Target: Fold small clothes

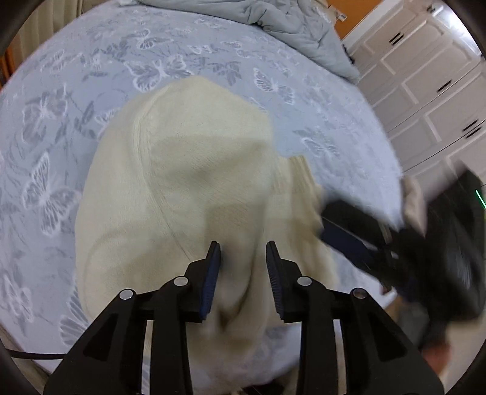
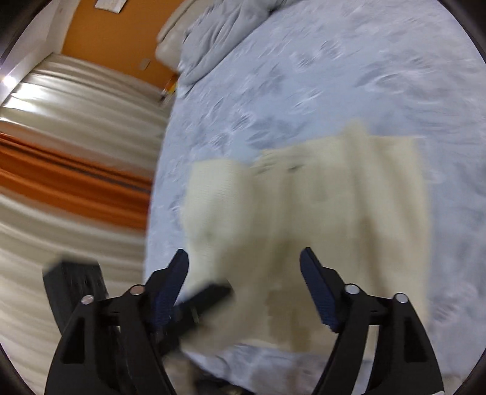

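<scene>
I am holding my left gripper (image 1: 243, 252) over a cream knit garment (image 1: 182, 188) that is lying on the bed cover (image 1: 76, 91), a pale blue one patterned with butterflies. My left fingers (image 1: 212, 273) are standing a little apart, and a soft ridge of the cream cloth is rising between them; whether the pads are pressing on it I cannot tell, for a gap is showing on either side. The garment is spreading ahead of these fingers and to their left, with a ribbed edge off to their right.

My right gripper (image 2: 244, 261) is hanging with its fingers (image 2: 316, 285) spread wide, gripping nothing. The cream garment (image 2: 334, 197) is lying flat just beyond and below them. The other gripper's dark tip (image 2: 206, 299) is showing blurred beside my right gripper's left finger. A rumpled grey duvet (image 1: 288, 24) is lying far ahead.
</scene>
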`<control>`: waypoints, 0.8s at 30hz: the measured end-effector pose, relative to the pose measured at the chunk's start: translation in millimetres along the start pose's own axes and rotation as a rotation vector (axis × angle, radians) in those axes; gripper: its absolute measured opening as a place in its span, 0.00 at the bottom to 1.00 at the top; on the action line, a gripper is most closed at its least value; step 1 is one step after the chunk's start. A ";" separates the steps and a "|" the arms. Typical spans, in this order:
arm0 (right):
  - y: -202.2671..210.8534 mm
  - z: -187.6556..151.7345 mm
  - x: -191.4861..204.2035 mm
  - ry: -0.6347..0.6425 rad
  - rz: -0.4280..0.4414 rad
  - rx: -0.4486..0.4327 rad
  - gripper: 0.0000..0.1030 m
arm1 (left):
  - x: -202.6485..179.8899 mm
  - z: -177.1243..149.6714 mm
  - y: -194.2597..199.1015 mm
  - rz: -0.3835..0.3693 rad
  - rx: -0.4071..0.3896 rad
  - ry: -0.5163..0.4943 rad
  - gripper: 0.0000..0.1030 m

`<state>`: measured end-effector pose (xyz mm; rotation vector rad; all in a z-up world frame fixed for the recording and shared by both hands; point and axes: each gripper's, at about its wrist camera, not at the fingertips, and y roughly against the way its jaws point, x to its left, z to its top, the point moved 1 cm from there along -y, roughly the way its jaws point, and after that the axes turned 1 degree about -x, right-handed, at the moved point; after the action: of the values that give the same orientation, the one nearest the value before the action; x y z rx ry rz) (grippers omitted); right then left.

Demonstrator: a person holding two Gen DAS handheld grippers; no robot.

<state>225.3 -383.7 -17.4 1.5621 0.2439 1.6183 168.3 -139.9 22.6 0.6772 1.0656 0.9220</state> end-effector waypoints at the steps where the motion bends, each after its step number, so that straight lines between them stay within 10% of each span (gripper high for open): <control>1: -11.9 3.9 3.3 0.000 -0.002 0.034 0.73 | 0.7 -5.7 3.8 0.008 0.006 -0.014 0.32; 5: -52.9 6.6 8.0 0.059 -0.193 0.125 0.73 | 6.4 -35.0 31.5 0.023 -0.018 -0.079 0.50; 7: -60.0 0.2 4.3 0.048 -0.179 0.148 0.73 | 15.4 -48.1 39.4 0.029 -0.020 -0.071 0.67; 10: -77.8 -9.3 -7.3 -0.052 -0.088 0.206 0.72 | 32.0 -67.4 31.5 0.054 0.024 -0.060 0.68; 13: -91.9 -16.7 3.2 -0.033 -0.090 0.216 0.18 | 37.9 -76.0 18.1 0.085 0.051 -0.058 0.62; 16: -71.5 -6.9 28.4 0.032 -0.042 0.148 0.15 | 26.0 -75.4 16.1 0.062 0.080 -0.080 0.33; 19: -21.6 4.3 46.5 0.104 0.073 0.051 0.15 | 0.8 -75.0 35.2 -0.028 0.057 -0.116 0.33; 24: -11.2 2.8 -42.1 0.040 -0.182 0.056 0.37 | -12.4 -76.5 38.8 -0.006 0.016 -0.147 0.46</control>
<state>226.5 -406.3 -54.8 1.5048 0.4437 1.5126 82.9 -130.0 33.1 0.7434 0.9449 0.8463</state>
